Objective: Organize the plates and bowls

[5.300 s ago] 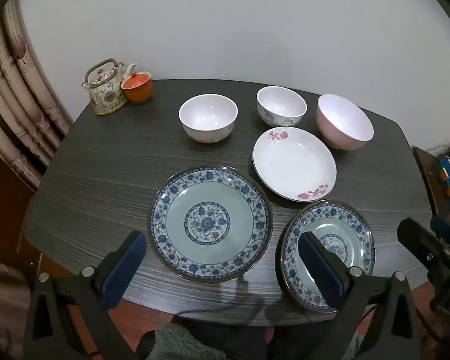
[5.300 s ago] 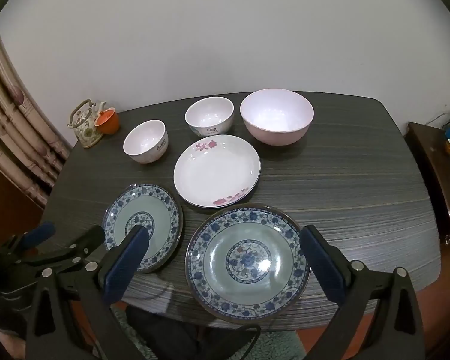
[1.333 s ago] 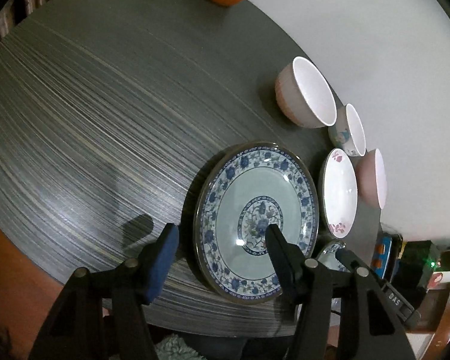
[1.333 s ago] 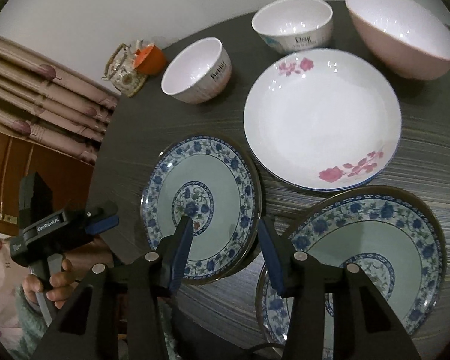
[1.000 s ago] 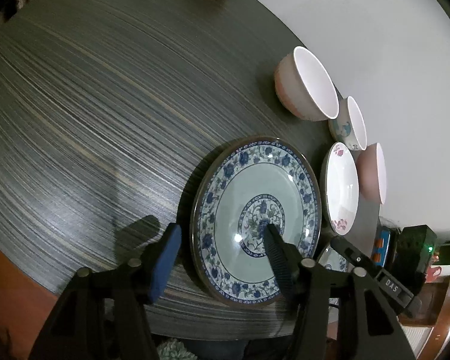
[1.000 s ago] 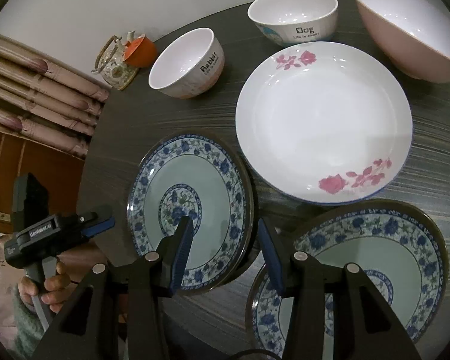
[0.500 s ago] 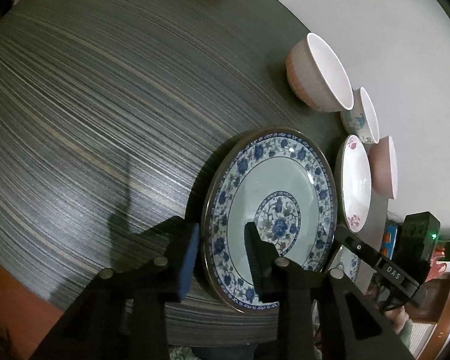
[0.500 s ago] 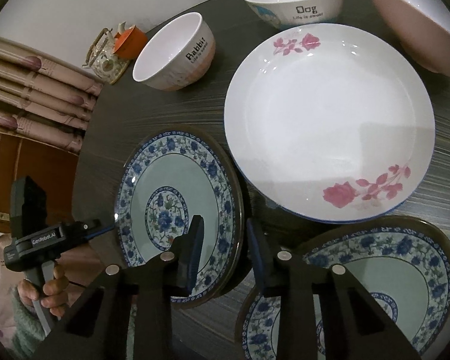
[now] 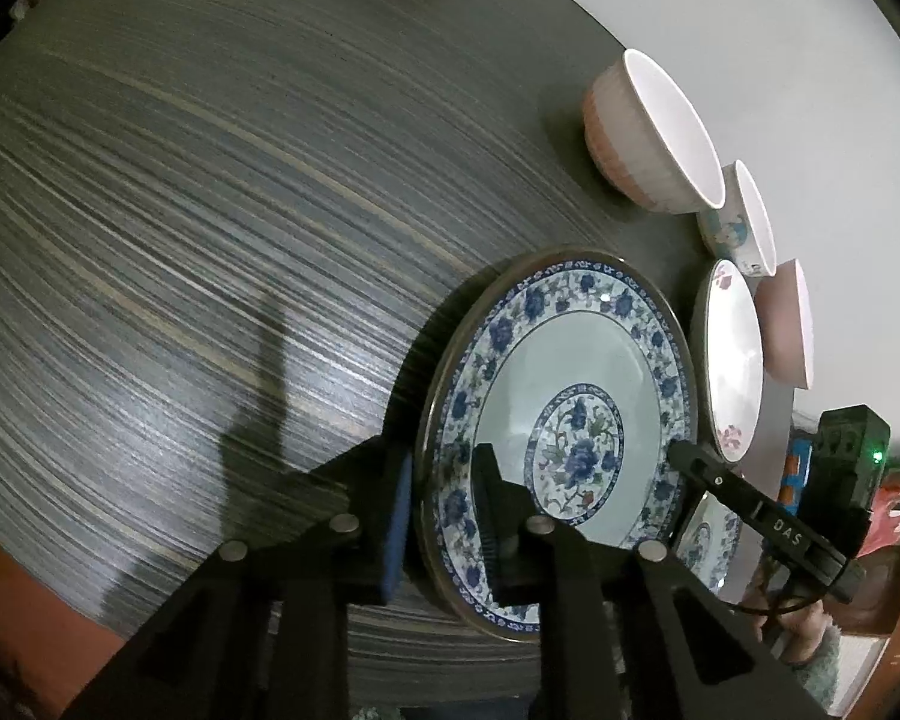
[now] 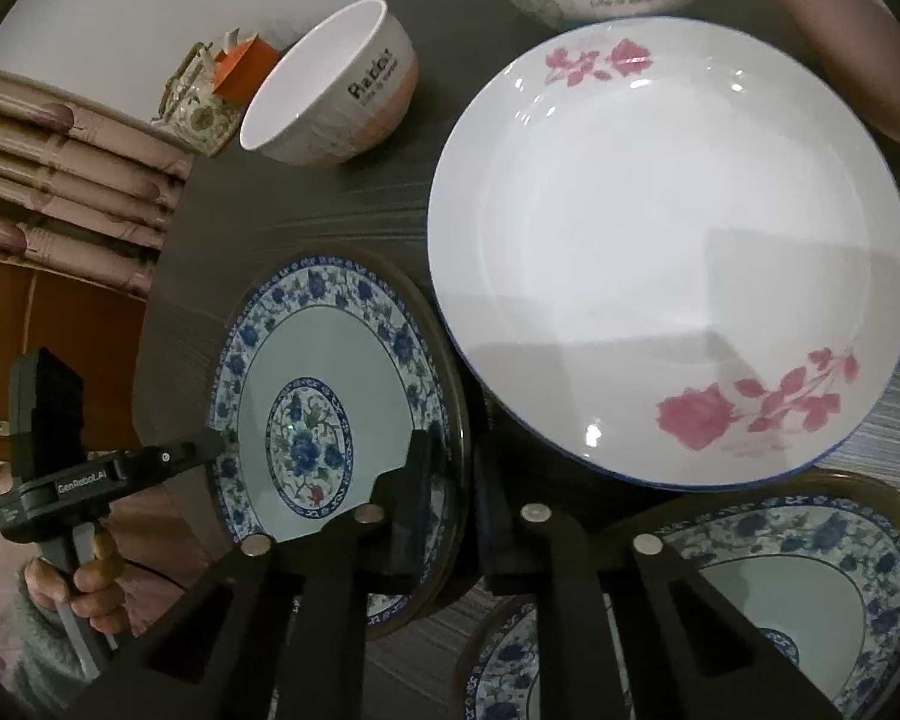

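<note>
LEFT WRIST VIEW
Left gripper: its jaws have just been closing and now stand narrow, pinching the near-left rim of the blue floral plate, one pad under the edge, one on the upper face.
Plate position: extends ahead and to the right of the jaws; it appears tipped, its left edge off the desk.
Right gripper: its tip meets the opposite rim of the same plate.
Beyond the jaws: ribbed bowl, dog bowl, pink bowl and white rose plate, all empty as far as their insides show.

RIGHT WRIST VIEW
Right gripper: its jaws have just been closing and are now clamped narrow on the plate's right rim, which runs edge-on between the pads.
Plate position: lies left of the jaws; the left gripper holds the far side.
Second blue plate: lower right of the jaws, flat on the desk, empty.
White rose plate: ahead and right, empty.

JUDGEMENT
Key relation: both grippers hold one plate at opposite rims, so the lift should stay level and synchronised. The second blue plate lies just beside the right jaws and is the likely stacking target.
</note>
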`<control>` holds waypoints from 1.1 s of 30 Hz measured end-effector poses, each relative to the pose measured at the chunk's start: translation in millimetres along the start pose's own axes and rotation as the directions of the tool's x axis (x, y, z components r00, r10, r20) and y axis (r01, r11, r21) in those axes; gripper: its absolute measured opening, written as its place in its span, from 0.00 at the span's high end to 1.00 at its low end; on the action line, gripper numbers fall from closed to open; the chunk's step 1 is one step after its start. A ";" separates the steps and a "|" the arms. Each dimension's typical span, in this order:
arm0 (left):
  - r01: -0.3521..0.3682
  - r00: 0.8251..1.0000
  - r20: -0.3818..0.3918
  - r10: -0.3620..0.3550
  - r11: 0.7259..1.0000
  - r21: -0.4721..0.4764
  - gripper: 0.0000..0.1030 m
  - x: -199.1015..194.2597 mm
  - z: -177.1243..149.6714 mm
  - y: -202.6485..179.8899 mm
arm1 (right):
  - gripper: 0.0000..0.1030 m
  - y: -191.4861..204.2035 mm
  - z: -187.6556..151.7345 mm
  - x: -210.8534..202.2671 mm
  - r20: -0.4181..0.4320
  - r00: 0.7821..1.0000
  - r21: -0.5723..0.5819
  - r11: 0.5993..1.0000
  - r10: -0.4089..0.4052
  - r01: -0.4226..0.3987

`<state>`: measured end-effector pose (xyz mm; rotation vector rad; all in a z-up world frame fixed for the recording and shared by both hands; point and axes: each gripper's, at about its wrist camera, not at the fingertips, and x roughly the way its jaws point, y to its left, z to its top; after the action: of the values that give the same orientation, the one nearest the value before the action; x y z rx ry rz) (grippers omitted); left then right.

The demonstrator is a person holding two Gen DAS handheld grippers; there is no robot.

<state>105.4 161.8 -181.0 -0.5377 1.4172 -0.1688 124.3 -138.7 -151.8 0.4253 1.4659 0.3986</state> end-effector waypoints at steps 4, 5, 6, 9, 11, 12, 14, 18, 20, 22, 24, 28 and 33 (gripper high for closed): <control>-0.037 0.999 0.036 0.035 0.998 0.054 0.82 -6.4 1.0 -4.0 | 0.87 6.6 -5.4 -1.4 0.003 1.000 -0.023 0.999 -0.022 0.022; -0.042 0.998 0.043 0.039 0.997 0.058 0.82 -8.5 2.1 -4.8 | 0.87 8.7 -7.1 -2.7 0.007 1.000 -0.027 0.999 -0.024 0.024; -0.043 0.998 0.049 0.040 0.997 0.057 0.82 -11.2 3.4 -4.5 | 0.87 10.2 -8.7 -3.8 0.011 1.000 -0.028 0.999 -0.024 0.025; -0.040 0.997 0.070 0.036 0.997 0.063 0.82 -21.6 6.5 -1.0 | 0.87 18.7 -11.6 -8.3 0.027 0.999 -0.032 0.999 -0.024 0.025; -0.050 0.995 0.087 0.044 0.996 0.067 0.82 -29.1 7.7 1.9 | 0.87 25.7 -13.5 -11.5 0.040 0.999 -0.044 0.999 -0.025 0.027; -0.054 0.995 0.092 0.047 0.996 0.068 0.82 -31.8 8.3 3.1 | 0.87 29.6 -14.7 -12.9 0.046 0.999 -0.048 0.999 -0.022 0.025; -0.059 0.993 0.104 0.052 0.996 0.069 0.82 -37.3 9.4 6.5 | 0.87 36.8 -16.6 -13.5 0.052 0.999 -0.050 0.999 -0.018 0.021; -0.080 0.990 0.123 0.071 0.995 0.067 0.82 -43.1 11.0 12.6 | 0.87 47.6 -23.2 -15.1 0.069 0.997 -0.061 0.998 -0.024 0.028; -0.088 0.988 0.130 0.080 0.994 0.061 0.82 -43.3 12.4 15.6 | 0.87 53.0 -26.9 -12.9 0.077 0.997 -0.069 0.997 -0.027 0.032; -0.094 0.987 0.133 0.085 0.994 0.059 0.82 -43.2 13.8 18.9 | 0.87 54.8 -30.0 -10.0 0.077 0.997 -0.062 0.997 -0.030 0.034; -0.098 0.986 0.138 0.090 0.994 0.056 0.82 -42.8 15.1 21.5 | 0.87 56.5 -33.1 -6.3 0.080 0.996 -0.057 0.998 -0.033 0.038; -0.119 0.983 0.146 0.109 0.991 0.063 0.82 -41.7 15.5 25.1 | 0.87 57.0 -37.2 0.7 0.071 0.997 -0.047 0.998 -0.040 0.043; -0.123 0.984 0.135 0.115 0.991 0.052 0.82 -32.6 17.4 29.2 | 0.86 58.0 -37.9 7.8 0.057 0.997 -0.048 0.998 -0.048 0.051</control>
<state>111.0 205.4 -164.0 -0.4059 1.3074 -0.0778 87.0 -83.5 -131.3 0.3570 1.4069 0.3802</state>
